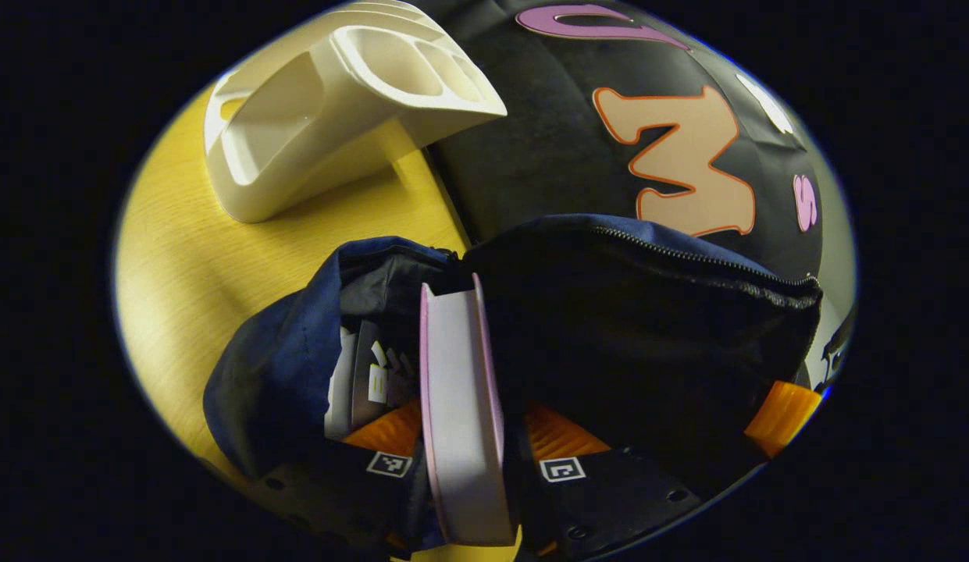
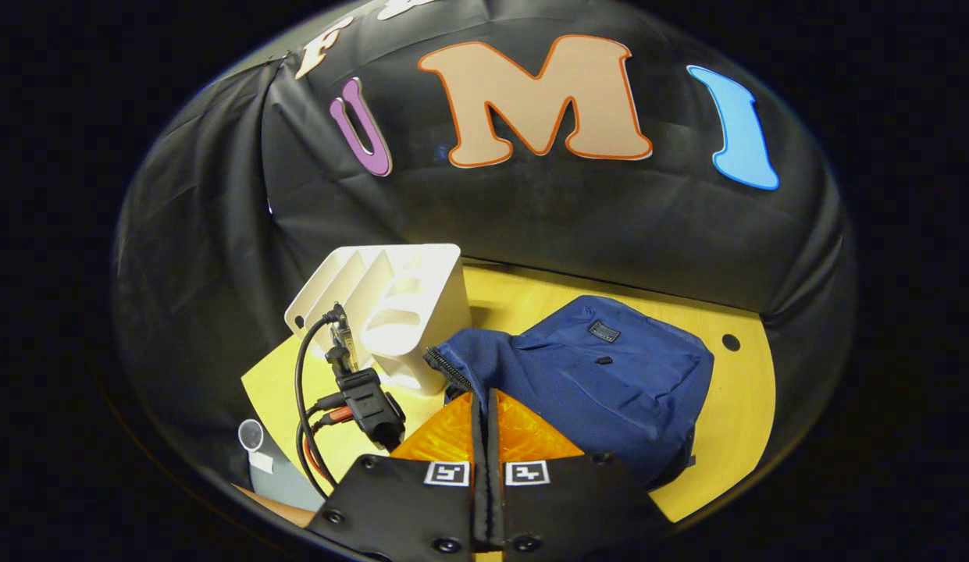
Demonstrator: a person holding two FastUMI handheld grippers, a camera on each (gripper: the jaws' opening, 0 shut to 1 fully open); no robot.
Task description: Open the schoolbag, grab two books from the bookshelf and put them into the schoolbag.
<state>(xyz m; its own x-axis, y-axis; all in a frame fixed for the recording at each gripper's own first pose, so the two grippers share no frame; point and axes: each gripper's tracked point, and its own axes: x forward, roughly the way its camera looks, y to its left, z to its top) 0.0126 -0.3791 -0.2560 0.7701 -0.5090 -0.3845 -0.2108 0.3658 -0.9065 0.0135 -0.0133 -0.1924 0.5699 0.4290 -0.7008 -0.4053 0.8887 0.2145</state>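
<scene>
In the left gripper view, my left gripper (image 1: 472, 431) is shut on a pink-covered book (image 1: 461, 390), held upright with its white page edge facing me. The book's far end sits inside the open mouth of the blue schoolbag (image 1: 281, 367). A second book (image 1: 367, 382) with a dark and white cover lies inside the bag to the left. The white bookshelf (image 1: 328, 117) stands with bare slots behind. In the right gripper view, my right gripper (image 2: 484, 406) is shut on nothing, just short of the schoolbag (image 2: 601, 375). The left gripper (image 2: 367, 402) with its cables is at the bag's left end.
The bag lies on a yellow wooden table (image 2: 734, 406) with a small hole (image 2: 731, 342) near its right edge. The bookshelf (image 2: 398, 312) stands at the table's back left, close behind the bag. The bag's zipper (image 1: 687, 254) runs along the open flap.
</scene>
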